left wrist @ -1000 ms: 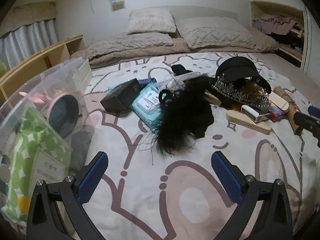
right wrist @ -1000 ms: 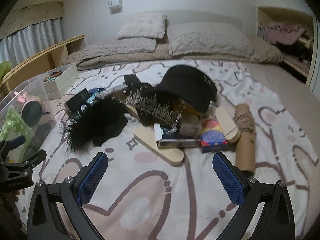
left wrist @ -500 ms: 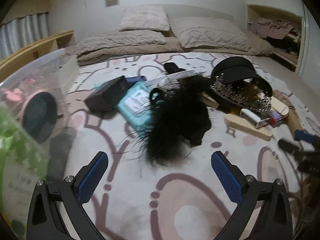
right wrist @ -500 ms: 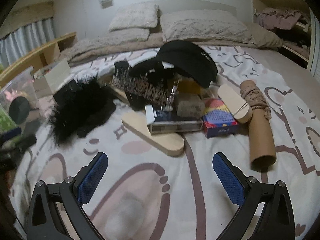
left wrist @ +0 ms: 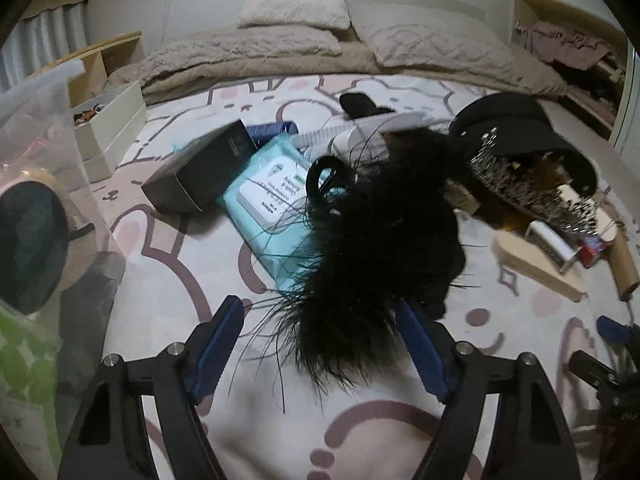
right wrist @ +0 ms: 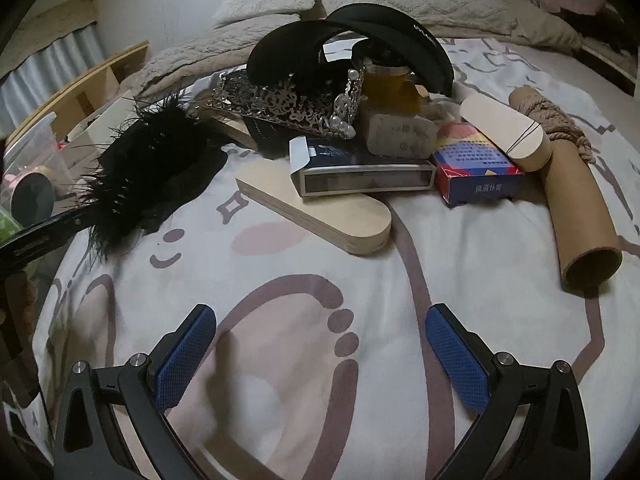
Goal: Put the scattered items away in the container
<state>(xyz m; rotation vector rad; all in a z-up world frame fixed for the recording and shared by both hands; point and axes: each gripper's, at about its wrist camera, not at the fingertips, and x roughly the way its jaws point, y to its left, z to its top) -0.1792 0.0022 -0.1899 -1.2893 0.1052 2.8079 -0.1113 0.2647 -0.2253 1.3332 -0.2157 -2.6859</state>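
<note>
A black feathery piece [left wrist: 376, 240] lies on the bed, its lower end between the fingers of my open left gripper [left wrist: 320, 344]. It also shows in the right wrist view [right wrist: 148, 172]. Beside it lie a teal wipes pack [left wrist: 268, 200] and a black box [left wrist: 200, 168]. The clear plastic container [left wrist: 44, 184] stands at the left. My right gripper [right wrist: 320, 356] is open and empty over the sheet, short of a wooden board [right wrist: 320, 212], a flat silver box [right wrist: 360, 172], a red-blue box [right wrist: 476, 168], a tiara [right wrist: 296, 108], a black visor [right wrist: 360, 40] and a cardboard tube [right wrist: 576, 208].
A white open box [left wrist: 112, 128] sits by the wooden shelf at the left. Pillows [left wrist: 296, 4] and a beige blanket lie at the head of the bed. The right gripper's tip [left wrist: 612, 356] shows at the left wrist view's right edge.
Both grippers have moved forward and lower. The feathery piece now lies between the left fingers, and the pile is closer to the right gripper. Both stay open.
</note>
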